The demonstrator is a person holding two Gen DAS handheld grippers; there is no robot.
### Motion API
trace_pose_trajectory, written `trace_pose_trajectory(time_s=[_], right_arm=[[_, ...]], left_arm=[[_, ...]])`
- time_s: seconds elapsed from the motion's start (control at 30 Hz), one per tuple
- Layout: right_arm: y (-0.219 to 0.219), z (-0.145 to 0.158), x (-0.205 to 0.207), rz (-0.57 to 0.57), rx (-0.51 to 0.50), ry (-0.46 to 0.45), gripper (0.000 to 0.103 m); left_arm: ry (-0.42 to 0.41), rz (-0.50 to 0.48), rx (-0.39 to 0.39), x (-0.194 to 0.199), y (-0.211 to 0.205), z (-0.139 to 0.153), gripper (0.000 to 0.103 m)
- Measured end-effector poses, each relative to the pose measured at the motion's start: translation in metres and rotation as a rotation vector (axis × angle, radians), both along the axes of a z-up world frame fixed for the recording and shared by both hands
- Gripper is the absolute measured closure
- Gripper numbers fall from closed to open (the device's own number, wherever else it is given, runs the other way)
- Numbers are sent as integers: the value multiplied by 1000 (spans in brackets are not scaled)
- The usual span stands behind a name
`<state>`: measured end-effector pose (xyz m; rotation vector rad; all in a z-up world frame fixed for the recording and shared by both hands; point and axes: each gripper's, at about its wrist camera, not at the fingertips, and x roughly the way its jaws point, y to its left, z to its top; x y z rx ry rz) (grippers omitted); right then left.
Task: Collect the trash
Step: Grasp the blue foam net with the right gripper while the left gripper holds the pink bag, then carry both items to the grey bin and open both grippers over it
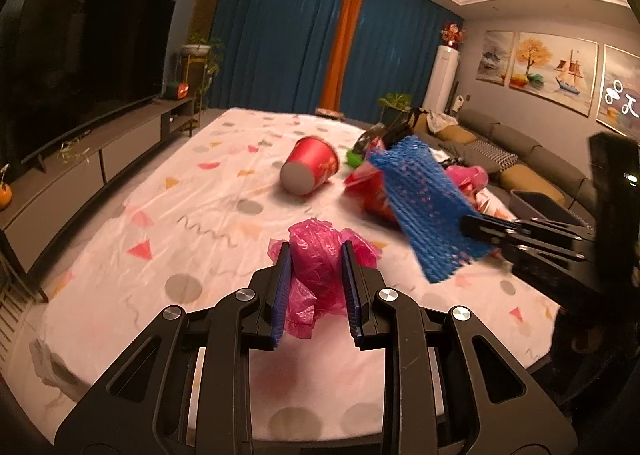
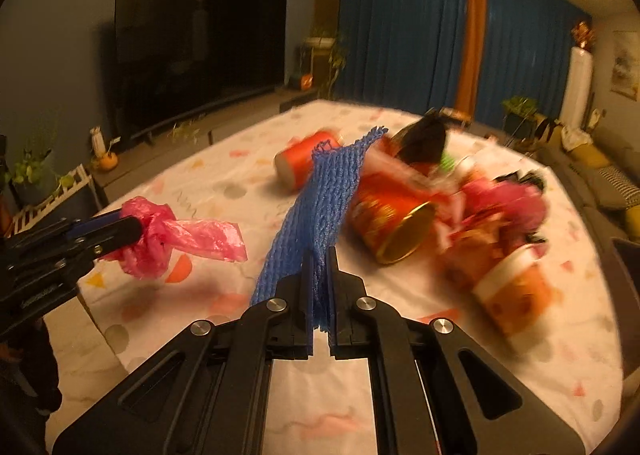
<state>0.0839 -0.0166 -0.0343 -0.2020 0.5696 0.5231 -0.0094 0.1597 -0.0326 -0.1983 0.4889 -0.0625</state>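
The left gripper (image 1: 316,287) points gently downward, its 2 fingers (image 1: 282,295) pinching a crumpled pink plastic bag (image 1: 320,271) lifted off the surface. To its right, the right gripper (image 2: 319,295) tilts downward, its fingers (image 2: 306,295) nearly together, clamping a blue foam net (image 2: 316,207).

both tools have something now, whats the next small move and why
Probably carry both pieces off the table toward a bin, which neither view shows. The left tool grips the pink plastic bag and the right tool is shut on the blue foam net, so neither can pick more.
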Motion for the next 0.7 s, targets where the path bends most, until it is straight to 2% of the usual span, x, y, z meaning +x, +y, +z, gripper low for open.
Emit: trace_pose_trajectory(time_s=[0.3, 0.47, 0.7], right_arm=[[-65, 34, -14, -122, 65, -104, 97], [-117, 47, -18, -235, 83, -155, 97], [-206, 63, -13, -458, 75, -236, 97]], left_arm=[[-81, -75, 49, 15, -51, 36, 80], [-114, -150, 77, 35, -94, 52, 80], [-175, -331, 105, 73, -195, 75, 80]])
